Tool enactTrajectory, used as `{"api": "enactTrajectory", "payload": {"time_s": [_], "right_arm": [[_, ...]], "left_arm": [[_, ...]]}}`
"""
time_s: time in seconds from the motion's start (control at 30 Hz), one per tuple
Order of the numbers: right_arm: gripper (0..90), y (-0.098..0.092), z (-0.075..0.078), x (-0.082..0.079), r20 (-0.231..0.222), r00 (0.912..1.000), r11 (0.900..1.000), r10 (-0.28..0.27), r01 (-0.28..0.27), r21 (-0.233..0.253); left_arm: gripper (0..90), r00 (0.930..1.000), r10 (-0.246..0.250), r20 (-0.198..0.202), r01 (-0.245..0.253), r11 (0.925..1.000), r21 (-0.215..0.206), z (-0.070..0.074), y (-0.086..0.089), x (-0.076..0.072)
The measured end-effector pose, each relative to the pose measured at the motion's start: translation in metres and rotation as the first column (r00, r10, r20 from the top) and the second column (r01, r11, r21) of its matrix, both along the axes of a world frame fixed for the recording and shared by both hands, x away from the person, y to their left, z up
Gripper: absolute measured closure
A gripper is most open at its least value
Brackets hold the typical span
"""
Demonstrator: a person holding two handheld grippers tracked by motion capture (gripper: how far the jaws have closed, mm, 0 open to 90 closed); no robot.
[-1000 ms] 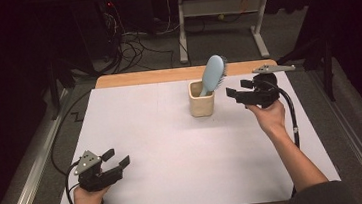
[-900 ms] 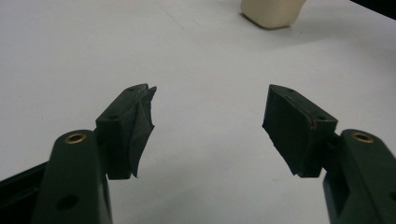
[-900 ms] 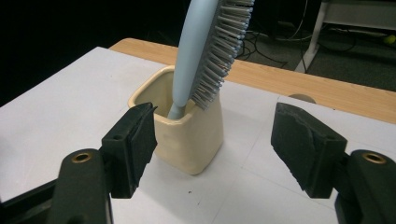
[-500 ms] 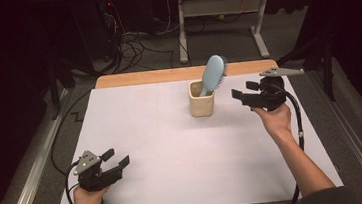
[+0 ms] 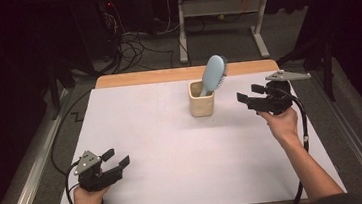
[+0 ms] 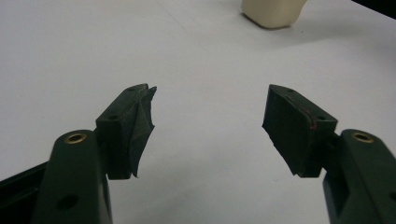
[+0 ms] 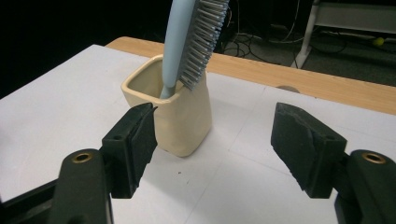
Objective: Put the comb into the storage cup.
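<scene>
Our right gripper (image 5: pixel 249 97) has its jaws spread wide and released, nothing between them. In the right gripper view (image 7: pixel 212 140) the gap between the two black pads frames the lower side of the cream cup (image 7: pixel 180 116), which stands just ahead of the jaws without touching them. Out of the cup rises the pale blue hairbrush (image 7: pixel 191 42), handle down inside, head tilted, bristles facing the right pad's side.

From the high view, the cup (image 5: pixel 201 100) sits near the far edge of the bench (image 5: pixel 172 133), a little right of its middle, and the hairbrush (image 5: pixel 214 73) leans toward the far right corner. Our right hand (image 5: pixel 282 122) holds its gripper just beside the cup, toward the right edge.

Our left gripper (image 5: pixel 115 158) rests near the near left corner, well apart from the cup, with its jaws likewise released and empty; in the left gripper view (image 6: pixel 210 126) bare white bench lies between them, and the cup's base (image 6: pixel 273 11) shows far off at the top.
</scene>
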State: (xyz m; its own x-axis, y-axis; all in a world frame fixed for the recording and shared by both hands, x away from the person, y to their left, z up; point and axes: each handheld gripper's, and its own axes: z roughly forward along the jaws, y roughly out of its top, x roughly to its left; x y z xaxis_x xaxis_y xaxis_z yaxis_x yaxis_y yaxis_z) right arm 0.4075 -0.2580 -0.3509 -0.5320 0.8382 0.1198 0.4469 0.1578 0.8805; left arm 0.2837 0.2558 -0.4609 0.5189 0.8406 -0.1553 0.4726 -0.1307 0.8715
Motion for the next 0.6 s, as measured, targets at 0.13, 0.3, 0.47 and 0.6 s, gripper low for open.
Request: {"api": "enactTrajectory", "payload": {"time_s": [0.13,0.3,0.47,0.6], "right_arm": [[31.3,-0.003,0.000,-0.003,-0.001,1.0000,1.000,0.000,0.000,-0.004],[31.3,-0.007,0.000,-0.008,0.013,0.9999,1.000,0.000,0.000,-0.006],[31.2,-0.010,-0.001,-0.010,0.011,0.9999,1.000,-0.001,0.001,-0.011],[31.2,-0.012,-0.001,-0.012,0.010,1.0000,1.000,-0.001,0.001,-0.018]], "left_arm": [[33.6,1.0000,0.001,-0.001,-0.001,1.0000,-0.001,0.000,0.000,0.000],[33.6,1.0000,0.001,0.000,-0.001,1.0000,-0.001,0.000,0.000,0.000],[33.6,1.0000,0.001,-0.001,-0.001,1.0000,0.000,0.000,0.000,0.000],[33.6,1.0000,0.002,-0.001,-0.002,1.0000,-0.002,0.000,0.000,0.000]]}}
